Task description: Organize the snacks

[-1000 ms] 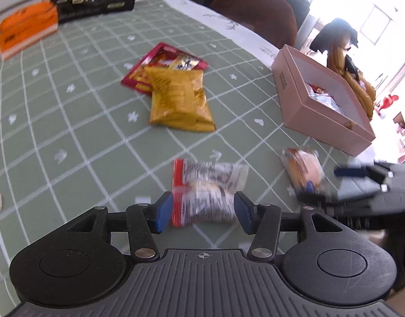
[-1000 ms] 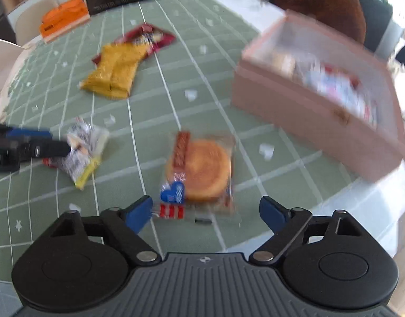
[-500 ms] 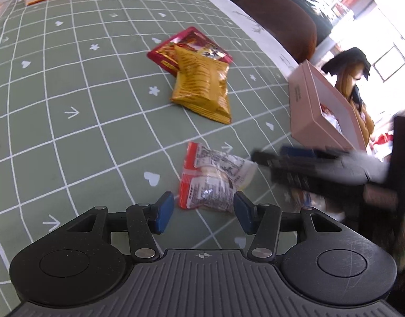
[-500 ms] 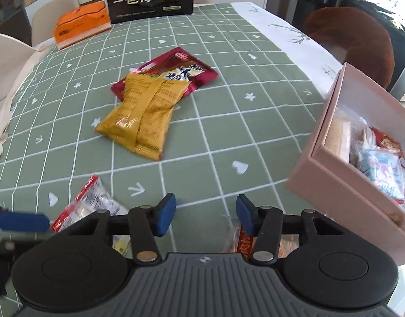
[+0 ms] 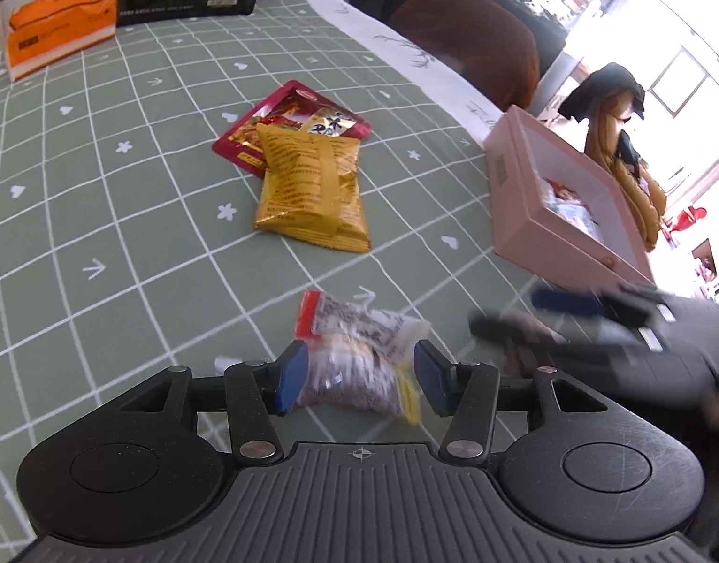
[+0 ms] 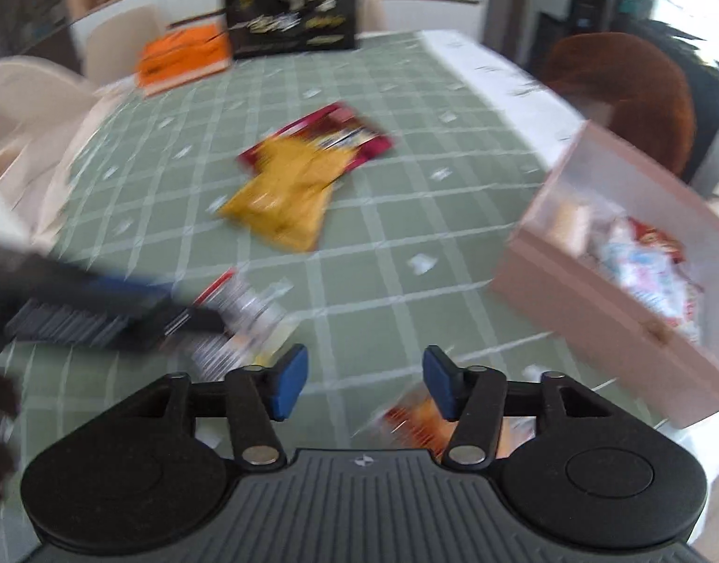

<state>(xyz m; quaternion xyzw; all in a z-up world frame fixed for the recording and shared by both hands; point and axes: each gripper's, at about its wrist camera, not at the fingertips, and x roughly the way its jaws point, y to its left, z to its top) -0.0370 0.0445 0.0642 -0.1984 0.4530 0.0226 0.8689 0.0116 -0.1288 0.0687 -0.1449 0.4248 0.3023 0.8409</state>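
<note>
Clear crinkly wrapper, red-edged snack pack (image 5: pixel 355 366), lies on counter (image 5: pixel 125 234) between pads of left gripper (image 5: pixel 359 377); jaws wide, pads beside wrapper, not visibly pressing. Right gripper (image 6: pixel 359 387) jaws just been opening, nothing between pads; orange cake pack (image 6: pixel 420 417) low under right finger. Step judged: picking packs for pink box (image 5: pixel 538 230). Next: left close, lift, carry right. Yellow pack (image 5: pixel 312 192) atop red pack (image 5: pixel 289 117), well apart. Right gripper close alongside; box near counter edge; middle open.
</note>
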